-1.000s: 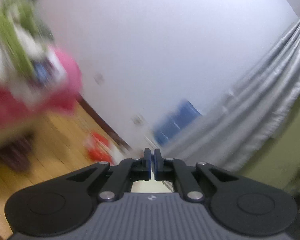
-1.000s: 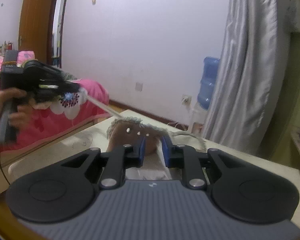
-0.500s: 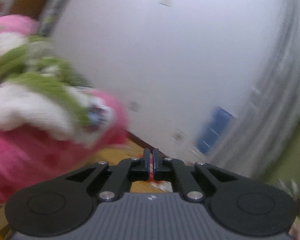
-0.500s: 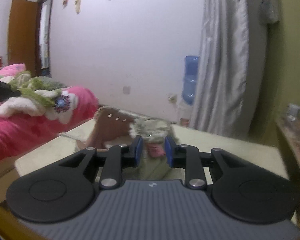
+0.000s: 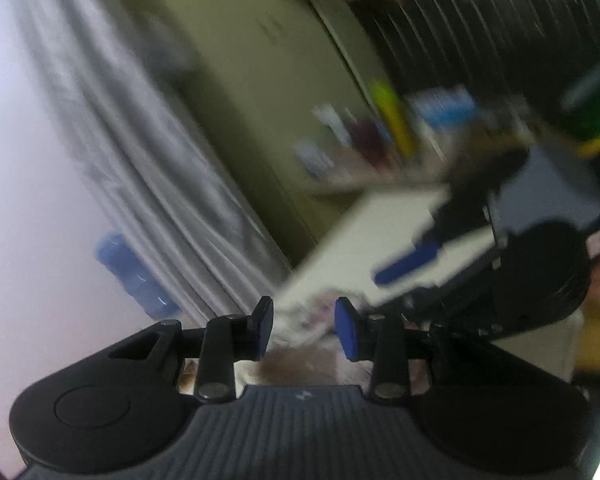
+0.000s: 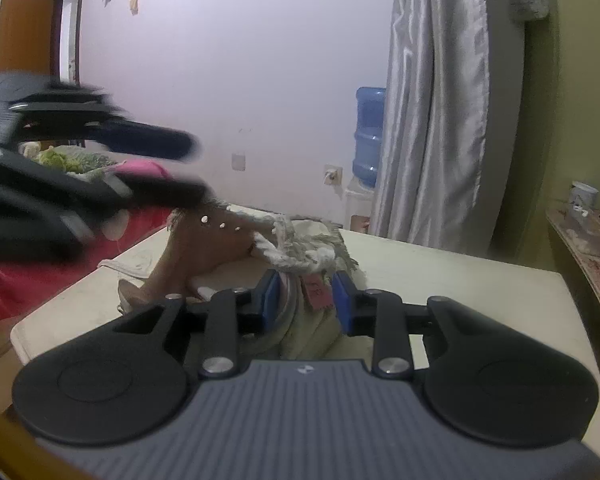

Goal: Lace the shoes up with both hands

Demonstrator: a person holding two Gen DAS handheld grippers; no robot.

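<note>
A brown shoe with pale eyelets and a fuzzy grey collar lies on the cream table. A thick white lace is bunched on top of it. My right gripper is open, its fingers on either side of the shoe's lining and a pink tag. My left gripper is a blurred shape above the shoe's left side, jaws apart. In the left wrist view the left gripper is open over the blurred lace and shoe, with the right gripper just beyond.
A blue water bottle and a grey curtain stand behind the table. A pink bed lies to the left and a cluttered shelf to the right. A person's hand is hidden behind the left gripper.
My left gripper was shut and held out to the left; it has swung back over the shoe and opened. The right gripper has stayed at the shoe, a little closer.
</note>
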